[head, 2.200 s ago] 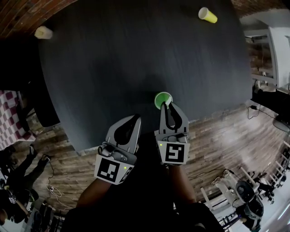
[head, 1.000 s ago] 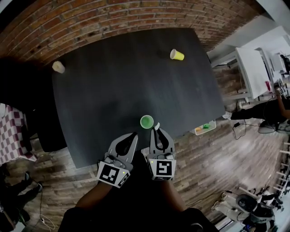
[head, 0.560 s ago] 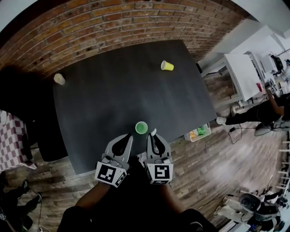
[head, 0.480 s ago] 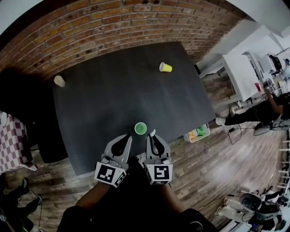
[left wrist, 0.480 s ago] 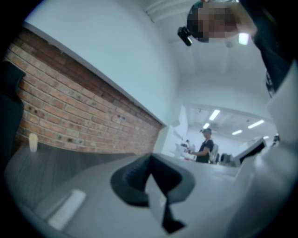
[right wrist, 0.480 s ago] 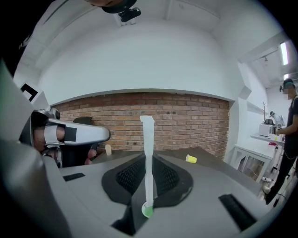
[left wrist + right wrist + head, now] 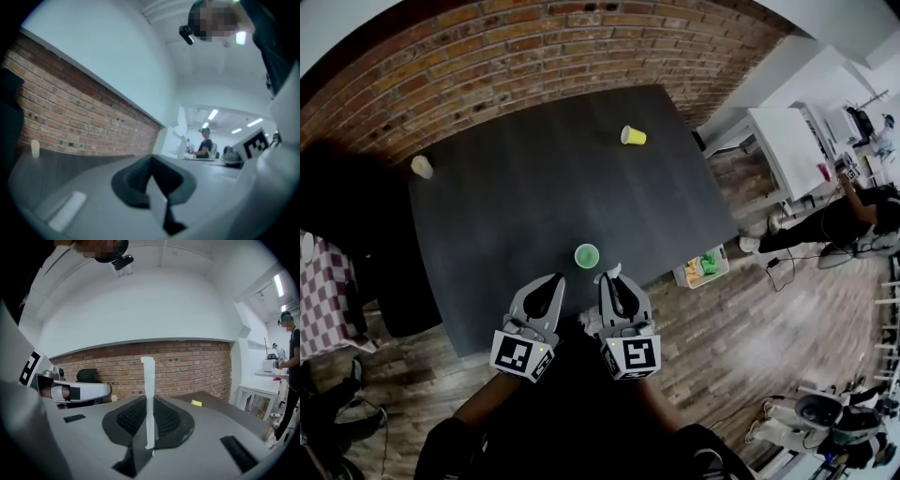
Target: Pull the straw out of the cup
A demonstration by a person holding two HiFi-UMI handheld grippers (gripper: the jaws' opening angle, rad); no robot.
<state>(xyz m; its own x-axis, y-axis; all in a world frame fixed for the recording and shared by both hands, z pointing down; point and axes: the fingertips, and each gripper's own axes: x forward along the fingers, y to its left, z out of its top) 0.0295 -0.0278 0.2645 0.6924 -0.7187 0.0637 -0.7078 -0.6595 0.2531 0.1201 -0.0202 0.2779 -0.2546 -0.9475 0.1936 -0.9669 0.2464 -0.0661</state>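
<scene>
Brick wall (image 7: 487, 47) is seen behind a dark table (image 7: 516, 187), which stands on a wooden floor (image 7: 750, 328). A green cup (image 7: 587, 255) is stood upright near the table's front edge, with a yellow cup (image 7: 633, 136) lying far back on the right and a pale cup (image 7: 422, 167) at the far left corner. The straw (image 7: 615, 271) is found clear of the green cup, just to its right. It is pinched between the narrowly parted jaws of the right gripper (image 7: 610, 280), and in the right gripper view it is shown upright against the brick, its top well above the pads. The left gripper (image 7: 553, 281) is held beside the right one, near the table edge. Its jaws are brought together, and nothing is seen between them in the left gripper view.
</scene>
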